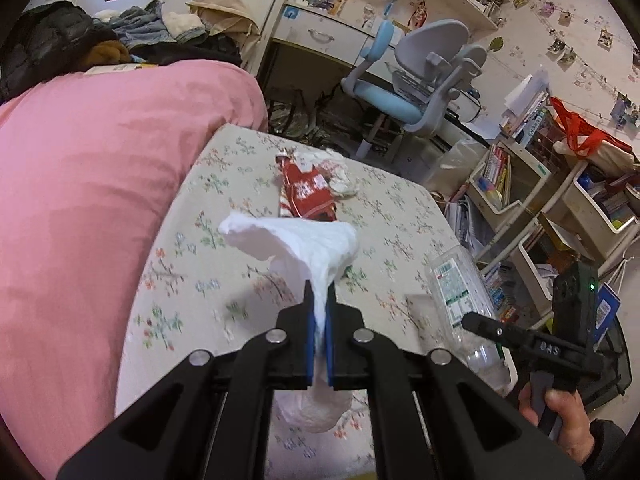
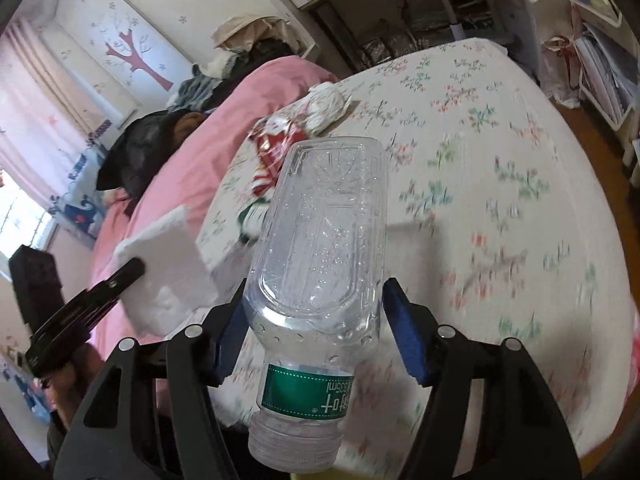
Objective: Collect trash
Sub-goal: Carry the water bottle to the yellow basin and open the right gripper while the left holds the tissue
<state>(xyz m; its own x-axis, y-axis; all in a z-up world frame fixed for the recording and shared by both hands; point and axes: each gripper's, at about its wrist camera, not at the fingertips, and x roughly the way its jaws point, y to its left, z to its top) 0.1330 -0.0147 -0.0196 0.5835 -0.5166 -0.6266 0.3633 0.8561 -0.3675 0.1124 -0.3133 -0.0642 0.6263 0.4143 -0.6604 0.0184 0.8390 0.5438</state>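
We see left gripper (image 1: pixel 319 292) pinching tissue (image 1: pixel 296 240); right gripper (image 2: pixel 316 312) jaws around bottle (image 2: pixel 320 240), contact unclear; wrapper (image 1: pixel 306 194) mid-bed, partly hidden.

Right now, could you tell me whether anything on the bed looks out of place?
Yes: a red snack wrapper and a crumpled white tissue lie as litter on the floral bedsheet, beside the pink duvet.
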